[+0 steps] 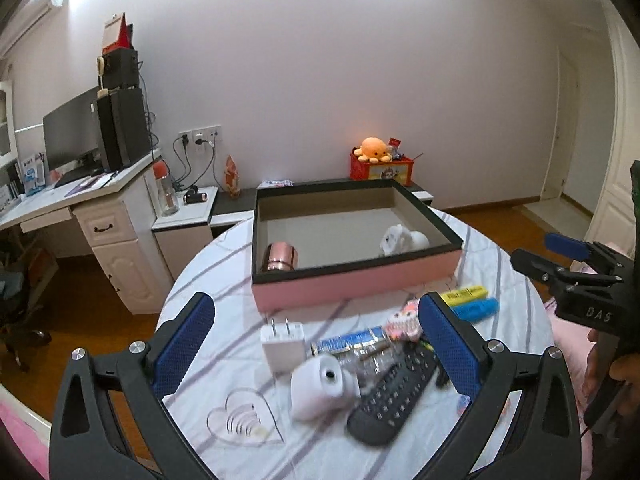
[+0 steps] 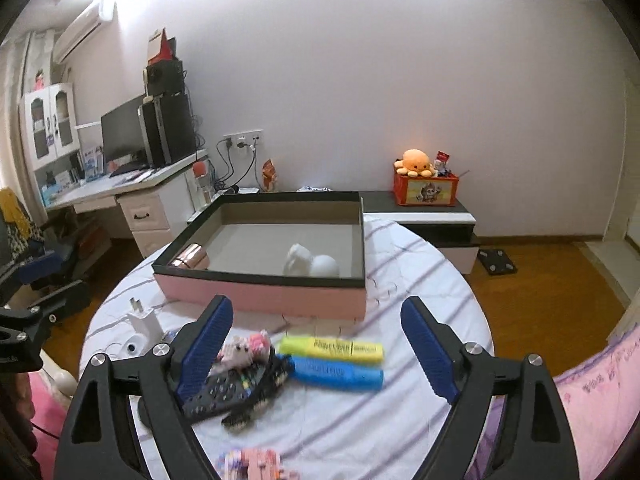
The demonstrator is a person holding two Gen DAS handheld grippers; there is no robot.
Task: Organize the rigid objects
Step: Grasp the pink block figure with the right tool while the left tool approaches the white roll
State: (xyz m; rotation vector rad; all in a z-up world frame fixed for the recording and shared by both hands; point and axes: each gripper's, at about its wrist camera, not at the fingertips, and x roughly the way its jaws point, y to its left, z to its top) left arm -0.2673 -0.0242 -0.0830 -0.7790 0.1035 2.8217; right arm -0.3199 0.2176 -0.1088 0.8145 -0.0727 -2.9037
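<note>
We hold the left gripper [image 1: 316, 344] and the right gripper [image 2: 318, 344] above the round table [image 1: 224, 280], both with jaws wide apart and nothing between the pads. The pink box [image 1: 356, 280] at the table's far side holds a copper cup [image 1: 280, 258] and a white toy [image 1: 400, 240]. Before it lie a charger [image 1: 282, 342], a remote [image 1: 394, 396], and yellow [image 2: 332, 349] and blue [image 2: 338, 372] highlighters.

1. Orange octopus plush [image 2: 414, 163] atop the red printed box [image 2: 425, 190], 1 o'clock.
2. Dark monitor [image 2: 122, 135] and black PC tower [image 2: 170, 128] on the white desk [image 2: 120, 184], 10 o'clock.
3. Wall-mounted air conditioner [image 2: 80, 26], 11 o'clock.
</note>
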